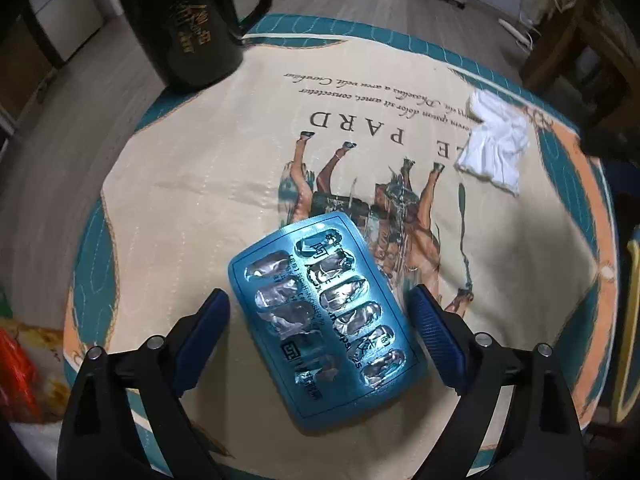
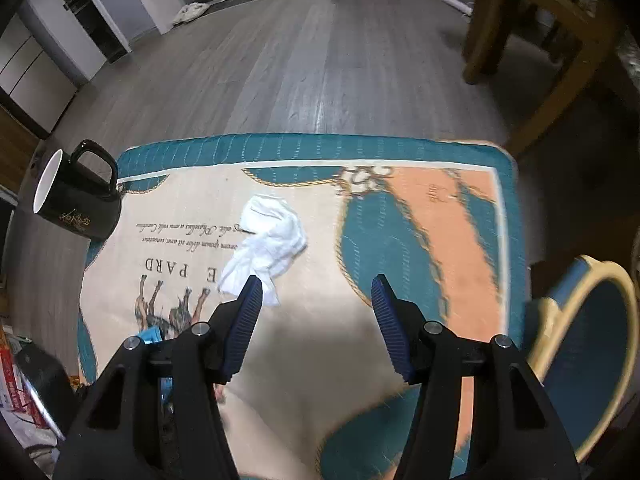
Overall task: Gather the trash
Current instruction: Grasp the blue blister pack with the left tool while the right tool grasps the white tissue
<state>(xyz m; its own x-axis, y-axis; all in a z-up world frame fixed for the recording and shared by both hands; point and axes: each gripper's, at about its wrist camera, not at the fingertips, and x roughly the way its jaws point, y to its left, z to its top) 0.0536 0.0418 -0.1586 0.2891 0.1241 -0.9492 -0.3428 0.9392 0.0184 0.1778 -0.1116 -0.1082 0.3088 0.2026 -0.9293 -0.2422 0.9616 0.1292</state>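
A blue, emptied pill blister pack point(image 1: 324, 320) lies flat on the printed tablecloth point(image 1: 180, 184). My left gripper point(image 1: 319, 290) points down over it, open, with one blue pad on each side of the pack and neither pressing on it. A crumpled white tissue point(image 1: 498, 144) lies further off to the right on the cloth. In the right wrist view the tissue point(image 2: 272, 240) sits just beyond my right gripper's left fingertip point(image 2: 252, 292). My right gripper point(image 2: 316, 279) is open with only cloth between its fingers. A corner of the blister pack point(image 2: 151, 335) shows behind its left finger.
A black mug point(image 1: 188, 28) with gold lettering stands at the table's far left corner, also seen in the right wrist view point(image 2: 78, 200). A blue chair with a yellow rim point(image 2: 588, 320) is at the right edge. Wooden furniture legs point(image 2: 520, 52) stand on the floor beyond. Red packaging point(image 1: 16, 372) lies at left.
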